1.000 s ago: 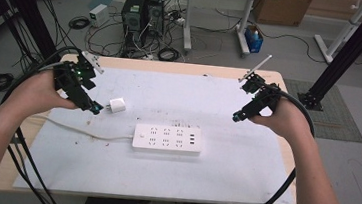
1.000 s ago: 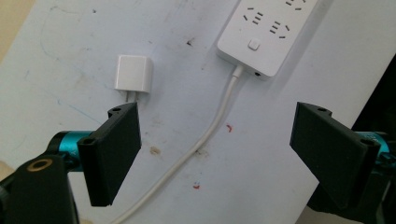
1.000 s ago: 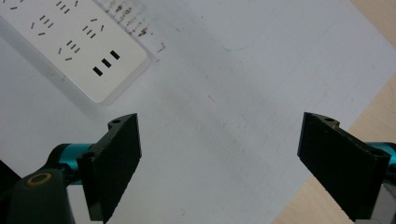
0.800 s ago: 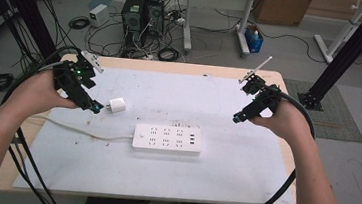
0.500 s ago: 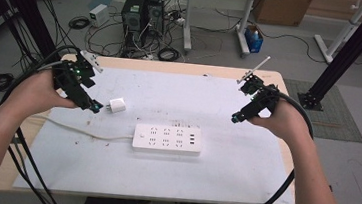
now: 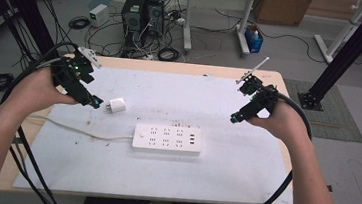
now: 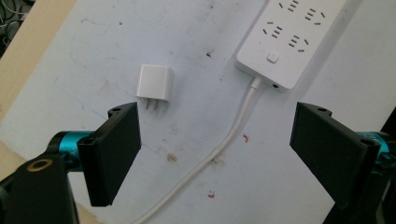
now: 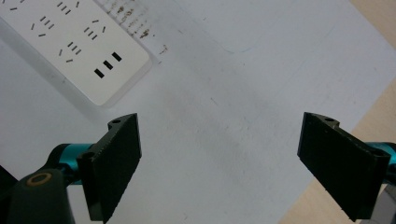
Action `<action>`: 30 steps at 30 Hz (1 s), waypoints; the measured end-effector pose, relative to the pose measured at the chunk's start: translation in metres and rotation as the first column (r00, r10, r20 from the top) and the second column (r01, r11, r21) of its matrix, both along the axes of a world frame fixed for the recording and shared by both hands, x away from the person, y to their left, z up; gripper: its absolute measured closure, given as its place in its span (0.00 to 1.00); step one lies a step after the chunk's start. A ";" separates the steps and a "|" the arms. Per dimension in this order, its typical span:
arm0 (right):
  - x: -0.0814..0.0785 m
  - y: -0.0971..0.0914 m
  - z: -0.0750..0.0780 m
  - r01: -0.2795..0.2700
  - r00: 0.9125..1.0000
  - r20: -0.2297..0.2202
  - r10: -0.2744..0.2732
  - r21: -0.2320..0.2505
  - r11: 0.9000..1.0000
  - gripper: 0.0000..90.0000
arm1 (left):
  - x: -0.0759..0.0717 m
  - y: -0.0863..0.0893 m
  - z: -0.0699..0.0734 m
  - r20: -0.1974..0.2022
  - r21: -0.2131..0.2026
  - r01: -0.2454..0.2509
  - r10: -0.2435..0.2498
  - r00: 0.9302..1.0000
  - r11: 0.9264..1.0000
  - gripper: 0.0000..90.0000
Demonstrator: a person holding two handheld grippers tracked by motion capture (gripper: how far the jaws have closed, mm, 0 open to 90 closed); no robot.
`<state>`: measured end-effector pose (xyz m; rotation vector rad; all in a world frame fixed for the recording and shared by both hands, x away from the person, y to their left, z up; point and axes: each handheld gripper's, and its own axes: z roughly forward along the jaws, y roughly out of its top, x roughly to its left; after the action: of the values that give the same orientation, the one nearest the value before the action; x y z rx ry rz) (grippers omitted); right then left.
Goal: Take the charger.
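left tool [image 7: 217, 154] spread | right tool [image 8: 219, 163] spread | power strip [image 6: 167, 139], charger [image 6: 116, 106]: no readable writing

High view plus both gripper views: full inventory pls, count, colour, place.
table: 1, white top with tan edges, centre of high view
power strip: 1, white, lying flat mid-table
power strip cable: 1, white, runs from the strip's left end toward the table's left edge
charger plug: 1, white, prongs out, on the table left of centre, apart from the strip
computer towers: 2, black, on the floor beyond the table
blue container: 1, on the floor behind the table
left gripper: 1, black, jaws open, above the table near the charger plug
right gripper: 1, black, jaws open, above the table's right side
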<state>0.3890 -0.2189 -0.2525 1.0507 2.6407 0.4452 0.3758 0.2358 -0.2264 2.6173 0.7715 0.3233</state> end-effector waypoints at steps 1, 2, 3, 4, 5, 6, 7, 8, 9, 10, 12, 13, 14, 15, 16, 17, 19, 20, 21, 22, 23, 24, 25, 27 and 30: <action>0.000 0.001 -0.001 0.007 1.000 -0.004 -0.007 0.004 1.000 0.14 | 0.001 0.001 0.000 0.000 0.001 -0.003 0.003 1.000 1.000 0.18; 0.001 0.001 -0.001 0.000 1.000 -0.006 0.000 -0.003 1.000 0.14 | 0.003 0.001 0.000 0.011 0.002 -0.004 0.004 1.000 1.000 0.18; 0.001 0.001 -0.002 -0.001 1.000 -0.006 0.001 -0.006 1.000 0.14 | 0.004 0.001 0.000 0.020 0.004 -0.010 0.010 1.000 1.000 0.18; 0.001 0.001 -0.002 -0.002 1.000 -0.006 0.002 -0.005 1.000 0.14 | 0.005 0.002 -0.001 0.024 -0.005 -0.017 0.017 1.000 1.000 0.18; 0.001 0.001 -0.002 0.003 1.000 -0.005 -0.003 0.000 1.000 0.14 | 0.007 0.002 -0.001 0.023 -0.014 -0.021 0.021 1.000 1.000 0.18; 0.001 0.000 -0.002 0.007 1.000 -0.003 -0.007 -0.004 1.000 0.14 | 0.009 0.002 -0.002 0.021 -0.018 -0.024 0.025 0.999 1.000 0.18; 0.000 0.000 -0.002 0.012 1.000 -0.007 -0.012 -0.003 1.000 0.14 | 0.011 0.003 -0.002 0.025 -0.016 -0.028 0.029 0.999 0.999 0.18; 0.000 0.000 -0.002 0.009 1.000 -0.004 -0.009 -0.005 1.000 0.14 | 0.013 0.003 -0.003 0.027 -0.015 -0.034 0.035 0.999 0.999 0.18; 0.000 0.000 -0.002 0.008 1.000 0.000 -0.008 -0.003 1.000 0.14 | 0.016 0.004 -0.004 0.027 -0.022 -0.043 0.044 0.999 0.999 0.18; -0.001 -0.001 -0.001 0.015 1.000 0.003 -0.015 0.002 1.000 0.14 | 0.018 0.004 -0.004 0.024 -0.025 -0.047 0.048 0.999 0.999 0.18; -0.002 -0.001 -0.001 0.021 1.000 0.001 -0.021 0.004 1.000 0.14 | 0.022 0.005 -0.006 0.017 -0.022 -0.051 0.051 0.999 0.998 0.18; -0.001 -0.002 -0.001 0.016 1.000 0.004 -0.016 0.007 1.000 0.14 | 0.024 0.005 -0.008 0.015 -0.020 -0.055 0.055 0.998 0.998 0.18; -0.001 -0.003 -0.001 0.022 1.000 0.002 -0.022 0.010 1.000 0.14 | 0.027 0.005 -0.009 0.008 -0.013 -0.057 0.057 0.998 0.998 0.18; -0.001 -0.003 -0.001 0.020 1.000 -0.001 -0.020 0.006 1.000 0.14 | 0.029 0.004 -0.011 0.005 -0.009 -0.059 0.059 0.998 0.998 0.18; -0.001 -0.004 -0.001 0.021 1.000 0.000 -0.021 0.004 1.000 0.14 | 0.031 0.004 -0.013 -0.002 -0.005 -0.058 0.058 0.998 0.998 0.18; 0.000 -0.005 -0.001 0.017 1.000 -0.001 -0.017 0.005 1.000 0.14 | 0.034 0.003 -0.015 -0.010 -0.002 -0.056 0.055 0.998 0.998 0.18; 0.000 -0.005 -0.002 0.020 1.000 -0.001 -0.020 0.009 1.000 0.14 | 0.038 0.000 -0.019 -0.019 0.007 -0.051 0.051 0.999 0.999 0.18; 0.001 -0.005 -0.002 0.023 1.000 0.000 -0.023 0.009 1.000 0.14 | 0.040 -0.001 -0.021 -0.020 0.012 -0.040 0.041 0.999 0.999 0.18; 0.001 -0.005 -0.002 0.023 1.000 0.000 -0.023 0.009 1.000 0.14 | 0.040 -0.001 -0.021 -0.020 0.012 -0.040 0.041 0.999 0.999 0.18; 0.002 -0.006 -0.003 0.018 1.000 -0.002 -0.018 0.009 1.000 0.14 | 0.047 -0.003 -0.028 -0.029 0.019 -0.022 0.023 0.999 1.000 0.18; 0.002 -0.006 -0.003 0.021 1.000 -0.004 -0.021 0.009 1.000 0.14 | 0.049 -0.004 -0.031 -0.033 0.025 -0.014 0.015 0.999 1.000 0.18; 0.002 -0.006 -0.004 0.016 1.000 -0.003 -0.016 0.008 1.000 0.14 | 0.052 -0.005 -0.034 -0.039 0.029 -0.010 0.011 0.999 1.000 0.18; 0.003 -0.006 -0.004 0.012 1.000 -0.005 -0.012 0.007 1.000 0.14 | 0.055 -0.005 -0.037 -0.045 0.039 -0.002 0.004 0.999 0.999 0.18; 0.003 -0.005 -0.006 0.014 1.000 -0.003 -0.014 0.016 1.000 0.14 | 0.059 -0.006 -0.044 -0.054 0.048 0.010 -0.007 0.999 0.999 0.18; 0.004 -0.004 -0.008 0.018 1.000 -0.009 -0.018 0.015 1.000 0.14 | 0.063 -0.006 -0.050 -0.051 0.047 0.024 -0.021 0.998 0.999 0.18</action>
<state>0.3928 -0.2233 -0.2602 1.0820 2.6374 0.4588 0.4392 0.2299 -0.2767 2.6857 0.7592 0.2733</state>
